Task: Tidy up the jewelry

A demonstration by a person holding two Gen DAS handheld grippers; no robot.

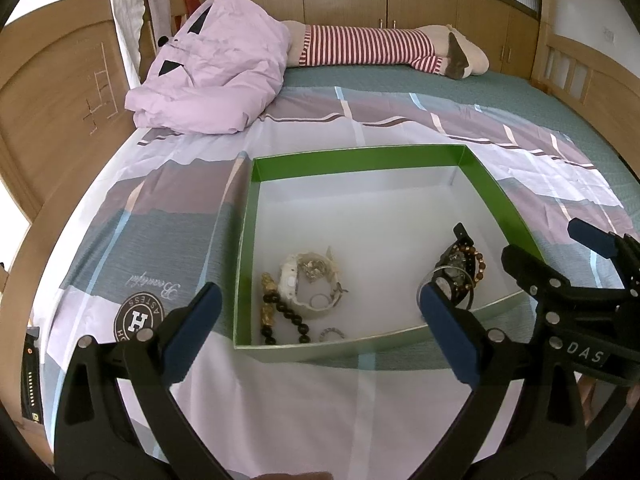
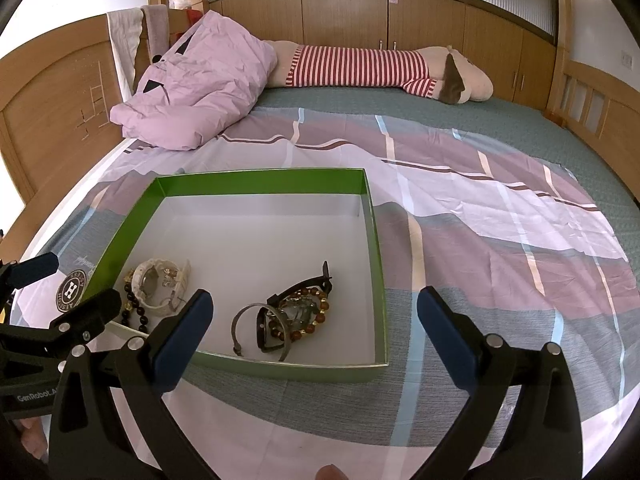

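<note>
A shallow green box (image 1: 356, 158) (image 2: 260, 178) with a white floor lies on the bed. Inside it, at the near left, lie a white watch (image 1: 302, 288) (image 2: 154, 284), a black and gold bead bracelet (image 1: 280, 312) (image 2: 134, 308) and a small ring (image 1: 332, 335). At the near right lie a black watch (image 1: 456, 268) (image 2: 300, 286), a brown bead bracelet (image 2: 298, 320) and a grey bangle (image 2: 248, 320). My left gripper (image 1: 316, 340) is open and empty before the box's near edge. My right gripper (image 2: 314, 340) is open and empty at the box's near right corner.
The bed has a checked purple, grey and white sheet (image 2: 500, 240). A crumpled pink duvet (image 1: 212, 68) and a striped plush toy (image 1: 380, 46) lie at the far side. A wooden headboard (image 1: 52, 104) stands left, wooden cabinets (image 2: 400, 32) behind.
</note>
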